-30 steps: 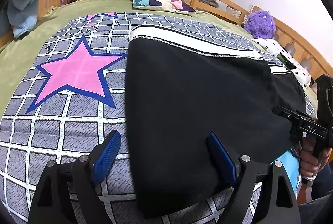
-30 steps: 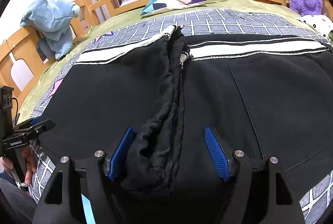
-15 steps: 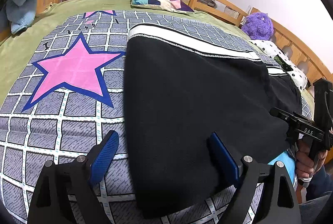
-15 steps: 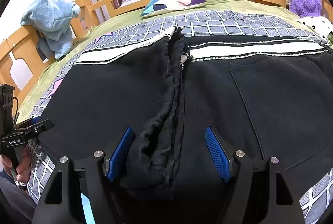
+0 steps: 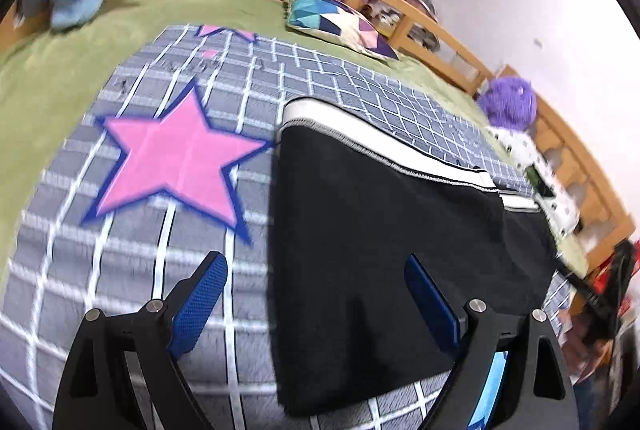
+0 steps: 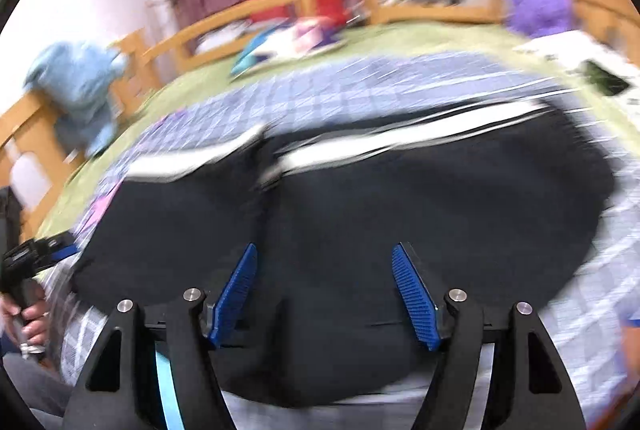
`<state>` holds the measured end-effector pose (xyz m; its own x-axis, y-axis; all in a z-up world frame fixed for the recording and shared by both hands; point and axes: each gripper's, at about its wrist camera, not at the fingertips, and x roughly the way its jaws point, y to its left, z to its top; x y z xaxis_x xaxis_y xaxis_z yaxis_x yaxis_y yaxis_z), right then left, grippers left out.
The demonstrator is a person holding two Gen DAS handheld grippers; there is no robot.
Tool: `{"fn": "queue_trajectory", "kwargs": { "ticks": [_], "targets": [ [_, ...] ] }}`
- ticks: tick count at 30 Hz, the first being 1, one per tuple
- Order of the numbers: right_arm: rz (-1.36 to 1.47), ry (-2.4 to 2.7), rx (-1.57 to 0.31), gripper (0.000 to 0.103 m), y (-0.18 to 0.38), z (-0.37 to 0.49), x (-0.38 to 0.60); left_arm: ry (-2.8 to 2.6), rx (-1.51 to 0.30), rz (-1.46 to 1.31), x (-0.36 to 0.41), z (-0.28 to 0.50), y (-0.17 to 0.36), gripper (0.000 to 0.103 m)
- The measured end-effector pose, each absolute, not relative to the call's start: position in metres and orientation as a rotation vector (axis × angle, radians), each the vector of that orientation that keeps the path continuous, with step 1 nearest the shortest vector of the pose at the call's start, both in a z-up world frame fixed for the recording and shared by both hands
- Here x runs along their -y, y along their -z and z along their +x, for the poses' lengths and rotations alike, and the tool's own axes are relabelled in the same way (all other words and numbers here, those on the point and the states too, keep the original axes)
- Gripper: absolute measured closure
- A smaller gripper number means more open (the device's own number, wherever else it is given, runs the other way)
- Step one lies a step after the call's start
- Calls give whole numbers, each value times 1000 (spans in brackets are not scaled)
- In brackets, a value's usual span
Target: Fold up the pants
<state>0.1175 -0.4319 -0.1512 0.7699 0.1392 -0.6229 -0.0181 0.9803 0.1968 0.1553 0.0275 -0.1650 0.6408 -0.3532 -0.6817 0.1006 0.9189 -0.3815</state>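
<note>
Lying flat near the bed's (image 5: 56, 82) front edge, the black pants (image 5: 380, 230) look partly folded; left gripper (image 5: 316, 300) and right gripper (image 6: 324, 290) hover wide and empty, so next comes regripping an edge

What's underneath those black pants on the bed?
The black pants lie on a grey grid-patterned blanket with a pink star, itself over a green bedspread. Whatever the pants cover directly is hidden.
</note>
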Motion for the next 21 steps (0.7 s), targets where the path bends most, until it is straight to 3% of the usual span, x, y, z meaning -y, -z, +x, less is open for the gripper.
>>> {"fn": "queue_trajectory", "kwargs": {
  "ticks": [2,8,17,18,19,21],
  "targets": [
    [213,29,-687,26,145,112,476,285,-852,-306,-21,167,162,13],
    [403,275,-758,26,175,121,583,295,-955,-262,-7,209,182,16],
    [515,203,-795,26,205,173,618,386,-1028,-350,-13,253,207,22],
    [531,179,-794,26,206,179,621,401,-1029,-358,-12,257,208,24],
    [541,164,-796,26,208,183,623,409,-1028,-366,-11,260,209,34],
    [547,151,-804,39,211,192,626,401,-1046,-380,-9,265,210,48]
  ]
}}
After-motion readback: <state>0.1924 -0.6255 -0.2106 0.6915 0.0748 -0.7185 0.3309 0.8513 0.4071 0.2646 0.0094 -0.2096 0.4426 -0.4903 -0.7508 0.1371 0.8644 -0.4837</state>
